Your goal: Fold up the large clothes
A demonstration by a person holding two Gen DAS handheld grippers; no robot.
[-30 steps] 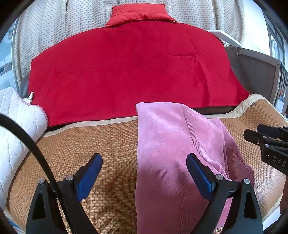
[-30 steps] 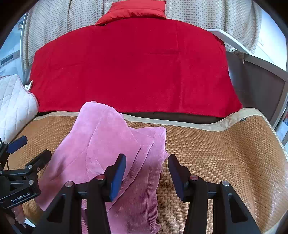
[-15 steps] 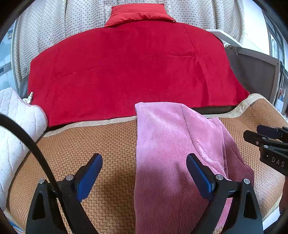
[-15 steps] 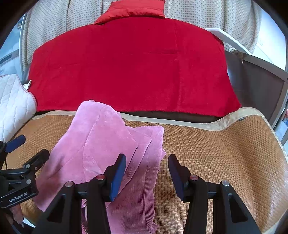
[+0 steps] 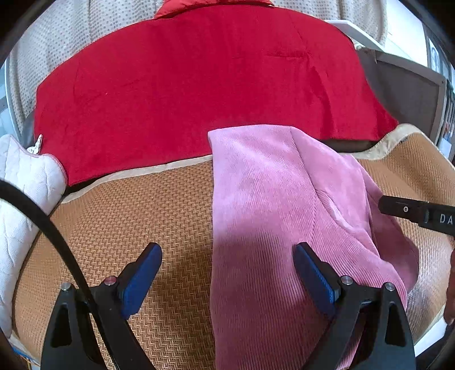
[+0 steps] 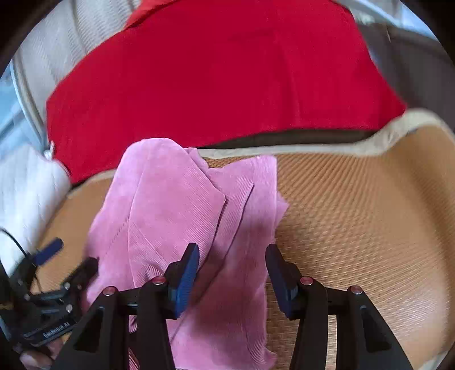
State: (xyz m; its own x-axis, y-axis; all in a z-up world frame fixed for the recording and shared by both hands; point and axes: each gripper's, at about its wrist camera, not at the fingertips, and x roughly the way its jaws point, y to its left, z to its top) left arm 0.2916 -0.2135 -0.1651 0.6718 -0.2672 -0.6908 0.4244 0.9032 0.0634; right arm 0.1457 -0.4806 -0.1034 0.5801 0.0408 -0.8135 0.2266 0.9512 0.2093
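Note:
A pink corduroy garment (image 5: 273, 216) lies folded in layers on a woven brown mat (image 5: 148, 216); it also shows in the right wrist view (image 6: 182, 205). My left gripper (image 5: 227, 273) is open and empty, hovering over the garment's left edge. My right gripper (image 6: 231, 270) is open and empty over the garment's right part. The right gripper's body shows at the right edge of the left wrist view (image 5: 421, 213). The left gripper shows at the lower left of the right wrist view (image 6: 48, 287).
A large red blanket (image 5: 199, 79) covers the bed behind the mat (image 6: 355, 213), with a red pillow (image 5: 210, 4) at its top. A white quilted pad (image 5: 20, 199) lies at the left. A dark panel (image 5: 409, 91) stands at the right.
Both grippers have moved forward and down, closer to the garment. The right wrist view is blurred by motion. The garment lies as before.

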